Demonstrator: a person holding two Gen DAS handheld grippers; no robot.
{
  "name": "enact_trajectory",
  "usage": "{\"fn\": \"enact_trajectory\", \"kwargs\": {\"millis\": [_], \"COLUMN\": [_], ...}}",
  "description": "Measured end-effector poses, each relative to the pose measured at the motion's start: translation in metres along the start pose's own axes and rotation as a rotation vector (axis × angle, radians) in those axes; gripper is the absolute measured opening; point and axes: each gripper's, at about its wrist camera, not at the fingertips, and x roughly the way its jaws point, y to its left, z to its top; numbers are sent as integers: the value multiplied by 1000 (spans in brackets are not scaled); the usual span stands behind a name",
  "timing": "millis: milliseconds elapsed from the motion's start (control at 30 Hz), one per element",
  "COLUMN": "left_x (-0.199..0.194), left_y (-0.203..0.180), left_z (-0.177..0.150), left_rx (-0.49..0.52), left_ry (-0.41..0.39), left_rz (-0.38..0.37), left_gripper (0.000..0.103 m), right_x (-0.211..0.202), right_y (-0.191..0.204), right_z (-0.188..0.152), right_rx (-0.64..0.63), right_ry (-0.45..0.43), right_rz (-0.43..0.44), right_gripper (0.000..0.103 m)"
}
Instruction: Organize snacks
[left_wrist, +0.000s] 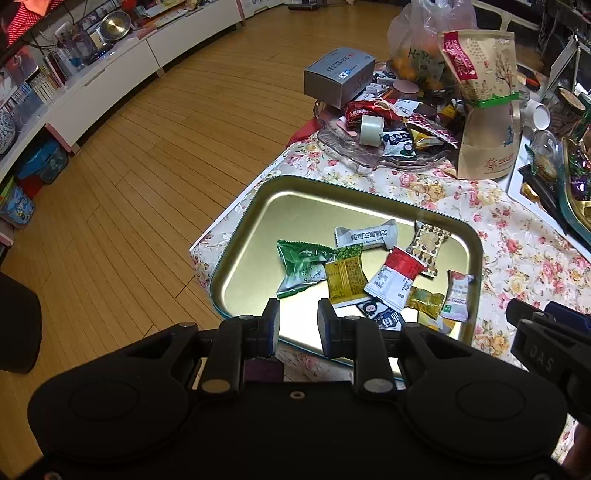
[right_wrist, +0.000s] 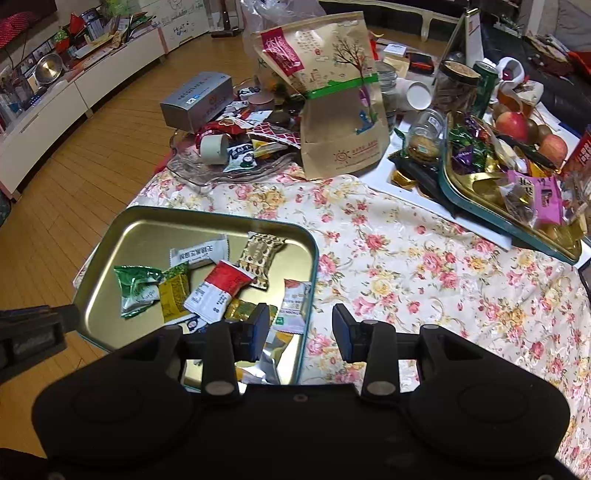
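Snacks (left_wrist: 395, 273) in crinkly wrappers lie in a gold metal tray (left_wrist: 240, 254) on my floral-clothed desk (right_wrist: 406, 258). Wooden floor (left_wrist: 147, 166) lies left. Both my left gripper (left_wrist: 298, 325) and right gripper (right_wrist: 301, 328) gape empty.

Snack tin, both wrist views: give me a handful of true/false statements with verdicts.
1. The gold tin tray holds several wrapped snacks. True.
2. The left hand-held gripper grips the green packet. False: it is open and empty.
3. The brown paper bag lies flat inside the tin. False: it stands upright on the floral tablecloth, beyond the tin.
4. The right hand-held gripper is open and empty. True.
5. A tape roll sits on the glass dish. True.
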Motion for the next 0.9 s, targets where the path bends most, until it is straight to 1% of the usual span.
{"fn": "enact_trajectory", "kwargs": {"millis": [167,233,400,600,767,900], "left_x": [-6,-5,-1,2,5,7], "left_y": [-4,-6,-4,-8,-8,-7], "left_z": [-15,-19,-22,-24,-25,-25], "left_rx": [6,7,-16,-12,-11,-14], "left_ry": [-36,-39,-16,-17,-6,5], "left_rz": [-16,-16,-51,-18,-18,-34], "left_gripper": [33,33,33,33,33,33], "right_x": [-2,-2,-2,0,1,3], "right_y": [0,-1,-6,-5,-5,-5], "right_z": [-10,-14,-20,-23,-23,-22], "right_rx": [-11,-18,-12,-23,-21,-18], "right_ry": [-7,-10,0,1,7,9], "right_rz": [-13,-26,-44,-56,-57,-56], "right_gripper": [40,40,40,40,40,40]}}
